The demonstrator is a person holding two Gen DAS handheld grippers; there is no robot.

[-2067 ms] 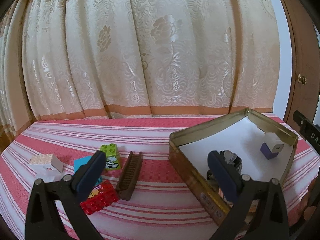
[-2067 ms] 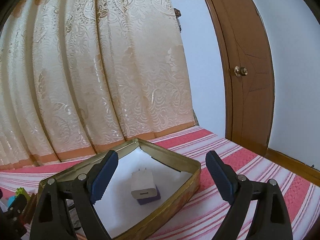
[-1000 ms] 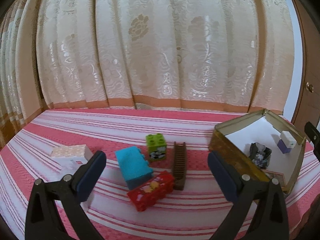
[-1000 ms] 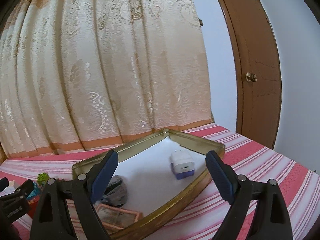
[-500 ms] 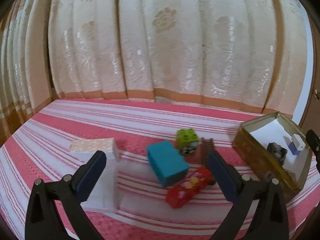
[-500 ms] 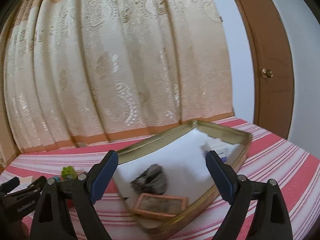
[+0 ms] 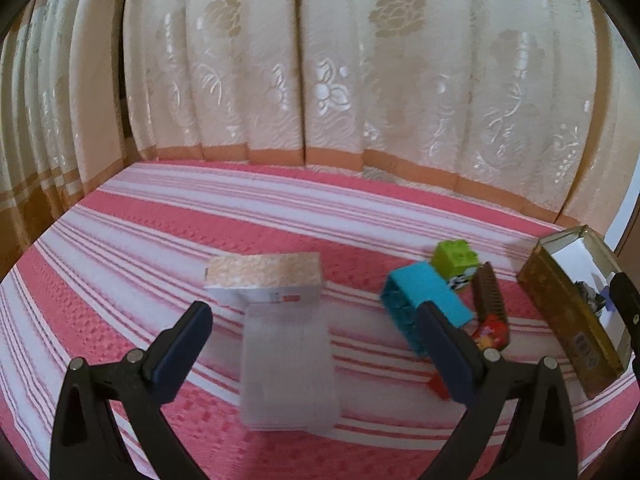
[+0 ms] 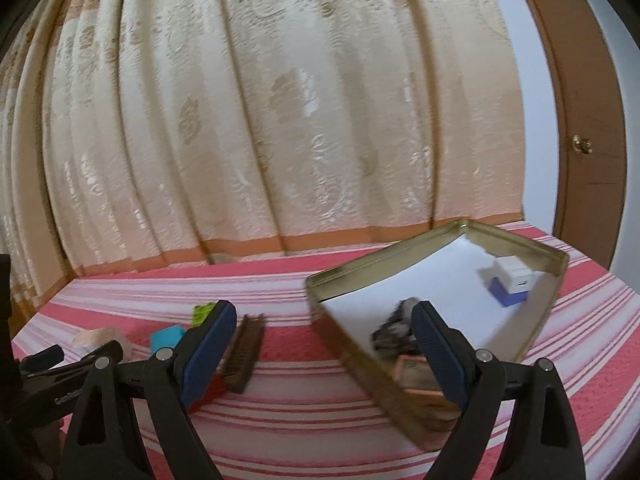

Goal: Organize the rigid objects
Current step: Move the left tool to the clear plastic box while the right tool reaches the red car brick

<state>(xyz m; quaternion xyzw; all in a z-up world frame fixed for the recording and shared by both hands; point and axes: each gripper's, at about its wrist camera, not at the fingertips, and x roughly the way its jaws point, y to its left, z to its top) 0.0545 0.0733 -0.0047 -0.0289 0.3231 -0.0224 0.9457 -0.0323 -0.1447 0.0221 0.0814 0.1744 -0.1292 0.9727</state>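
We hold left gripper [image 7: 316, 340] over clear box [image 7: 286, 364], jaws apart, empty. Right gripper [image 8: 324, 344] jaws apart, empty, near gold tin [image 8: 360, 352] at bed's right edge.

Both my grippers looked alike: left gripper [image 7: 312, 344] and right gripper [image 8: 322, 348] each had matte black angular arms, silver round screws at the joints, and dark navy blue fingers [image 7: 182, 350] with flat pads. White lettering marked one black arm in the right wrist view.
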